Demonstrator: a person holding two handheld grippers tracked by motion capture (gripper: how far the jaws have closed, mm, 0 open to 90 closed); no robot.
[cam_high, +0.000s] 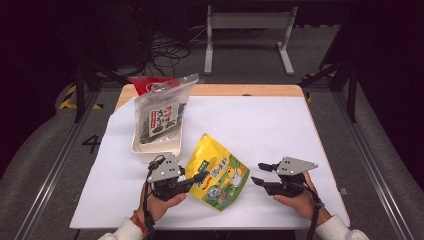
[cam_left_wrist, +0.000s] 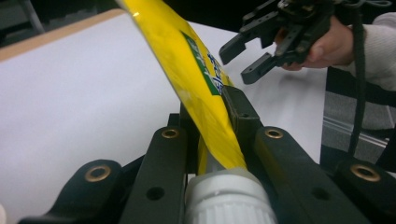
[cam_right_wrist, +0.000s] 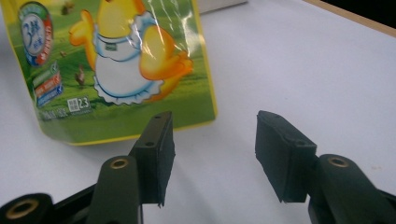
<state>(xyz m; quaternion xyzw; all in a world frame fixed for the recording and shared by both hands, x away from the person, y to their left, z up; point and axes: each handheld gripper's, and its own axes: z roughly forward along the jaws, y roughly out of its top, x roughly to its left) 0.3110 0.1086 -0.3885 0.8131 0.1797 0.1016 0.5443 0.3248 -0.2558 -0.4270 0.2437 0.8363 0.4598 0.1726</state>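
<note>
Pouch (cam_high: 218, 172), yellow and green with a cartoon duck, sits near the worktop's (cam_high: 270, 125) six o'clock edge, pinched along its nine o'clock edge by my left gripper (cam_high: 199, 176), whose jaws press on the foil. My right gripper (cam_high: 259, 173) hangs just off the pouch at three o'clock, jaws spread with nothing between them. At eleven o'clock a white tray (cam_high: 156, 145) holds a clear seaweed bag (cam_high: 161, 111).

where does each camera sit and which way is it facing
High view: above the person's side, facing forward and down on the table; both hands and grippers show.
Left gripper view: on the left gripper, along its fingers clamping the yellow pouch.
Right gripper view: on the right gripper, fingers open.
All share the yellow pouch.
</note>
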